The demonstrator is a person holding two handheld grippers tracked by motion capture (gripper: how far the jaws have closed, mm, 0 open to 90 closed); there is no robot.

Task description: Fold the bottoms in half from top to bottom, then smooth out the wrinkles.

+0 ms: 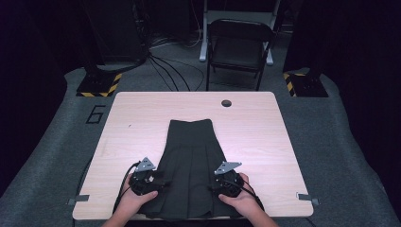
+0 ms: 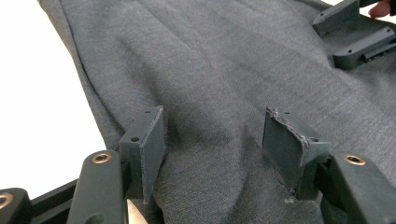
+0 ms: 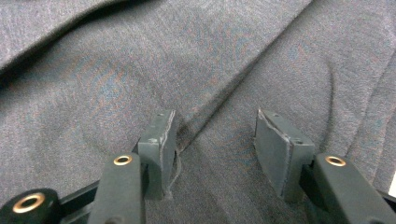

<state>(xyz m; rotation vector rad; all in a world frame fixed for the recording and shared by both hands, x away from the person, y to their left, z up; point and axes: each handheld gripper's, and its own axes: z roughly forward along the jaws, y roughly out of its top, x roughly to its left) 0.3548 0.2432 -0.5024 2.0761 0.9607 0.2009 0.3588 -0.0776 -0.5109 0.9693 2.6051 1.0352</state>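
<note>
A dark pleated skirt (image 1: 191, 165) lies flat on the wooden table (image 1: 137, 118), waistband far, hem at the near edge. My left gripper (image 1: 161, 182) rests on the skirt's left side near the hem; up close its jaws stand open over the grey cloth (image 2: 224, 74), pads (image 2: 152, 144) pressing into a soft ridge of fabric. My right gripper (image 1: 213, 183) sits on the skirt's right side; its jaws are open too, straddling a pleat fold (image 3: 205, 126) in the cloth. The right gripper (image 2: 355, 35) also appears far off in the left gripper view.
A round cable hole (image 1: 226, 103) sits near the table's far edge. Behind the table stands a black folding chair (image 1: 239, 45), with cables on the floor and two hazard-striped stand bases (image 1: 97, 85).
</note>
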